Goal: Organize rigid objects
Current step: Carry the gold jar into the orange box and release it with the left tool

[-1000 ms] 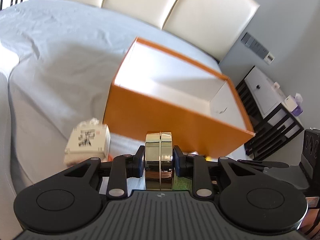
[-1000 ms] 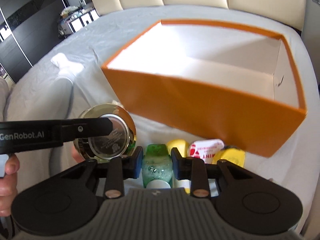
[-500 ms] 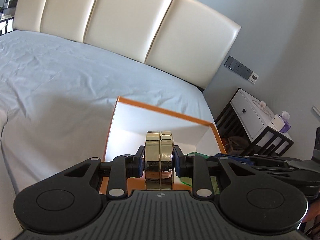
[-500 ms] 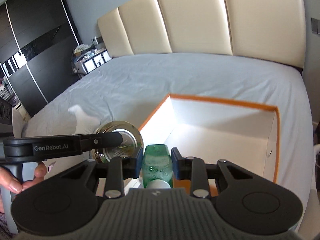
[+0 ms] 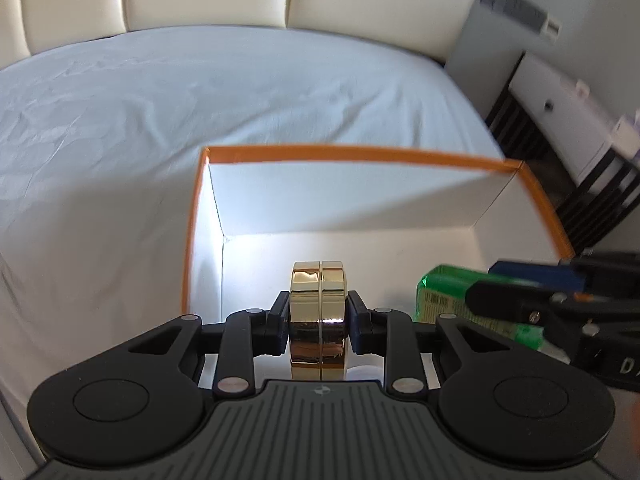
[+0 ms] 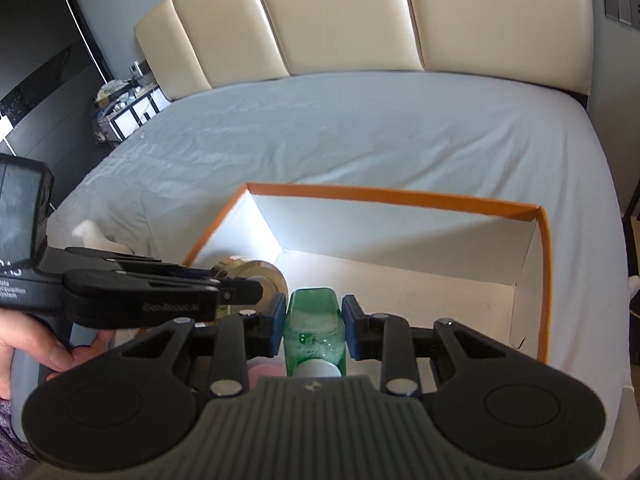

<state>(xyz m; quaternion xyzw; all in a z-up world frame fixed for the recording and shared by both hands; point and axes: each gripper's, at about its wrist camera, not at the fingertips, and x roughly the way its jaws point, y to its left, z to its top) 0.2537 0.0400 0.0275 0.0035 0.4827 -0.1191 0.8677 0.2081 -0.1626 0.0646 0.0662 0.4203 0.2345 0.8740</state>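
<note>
An orange box (image 5: pixel 352 151) with a white inside lies open on the bed. My left gripper (image 5: pixel 318 318) is shut on a round gold tin (image 5: pixel 318 308), held on edge above the box's near left part. My right gripper (image 6: pixel 314 326) is shut on a green bottle (image 6: pixel 314 322) with a white cap, above the box's (image 6: pixel 404 195) near edge. In the right wrist view the gold tin (image 6: pixel 256 276) and the left gripper show at the left, close beside the bottle. The left wrist view has the green bottle (image 5: pixel 452 296) at its right.
The box rests on a grey-white bedsheet (image 6: pixel 360 128) in front of a cream padded headboard (image 6: pixel 340 20). A white and black nightstand (image 5: pixel 568 128) stands right of the bed. A hand (image 6: pixel 36 344) holds the left gripper's handle. A small white object (image 6: pixel 90 234) lies on the sheet left of the box.
Both grippers have risen from in front of the box and moved forward over its near edge, each still holding its object. The loose items in front of the box have dropped out of view.
</note>
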